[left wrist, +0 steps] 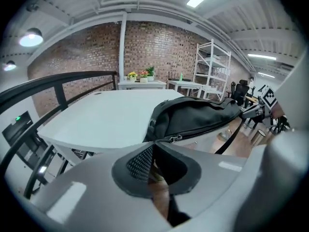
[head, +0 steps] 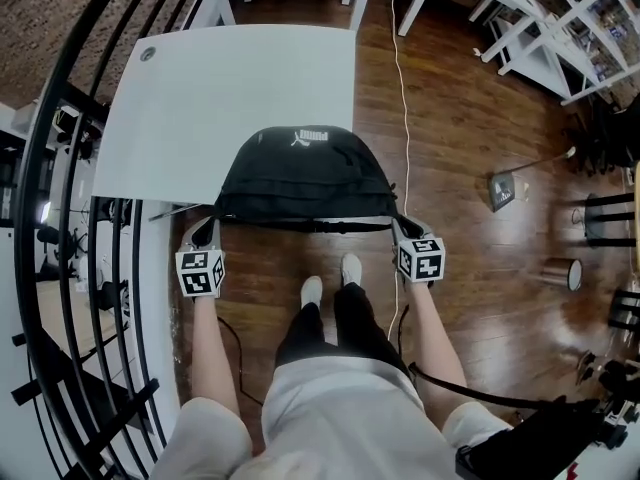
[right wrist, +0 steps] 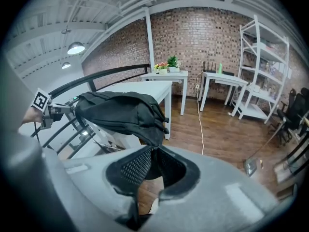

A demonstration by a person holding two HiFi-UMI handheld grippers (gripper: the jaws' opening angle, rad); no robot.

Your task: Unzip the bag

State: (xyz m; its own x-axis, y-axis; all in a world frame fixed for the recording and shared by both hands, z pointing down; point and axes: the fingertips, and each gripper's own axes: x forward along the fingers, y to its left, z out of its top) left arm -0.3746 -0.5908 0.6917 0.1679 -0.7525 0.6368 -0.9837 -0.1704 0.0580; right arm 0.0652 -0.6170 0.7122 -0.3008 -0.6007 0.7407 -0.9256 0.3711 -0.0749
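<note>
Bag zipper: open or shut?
Shut. In the left gripper view the zipper pull sits at the bag end, seam closed along its length.

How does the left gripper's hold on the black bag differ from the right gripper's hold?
The left gripper pinches the black bag at the end beside the zipper pull; the right gripper pinches the opposite end, with no pull in sight there. The left jaws are almost together on a thin edge; the right jaws stand slightly wider on a thicker fold. Both are shut on the bag, which stretches between them.
</note>
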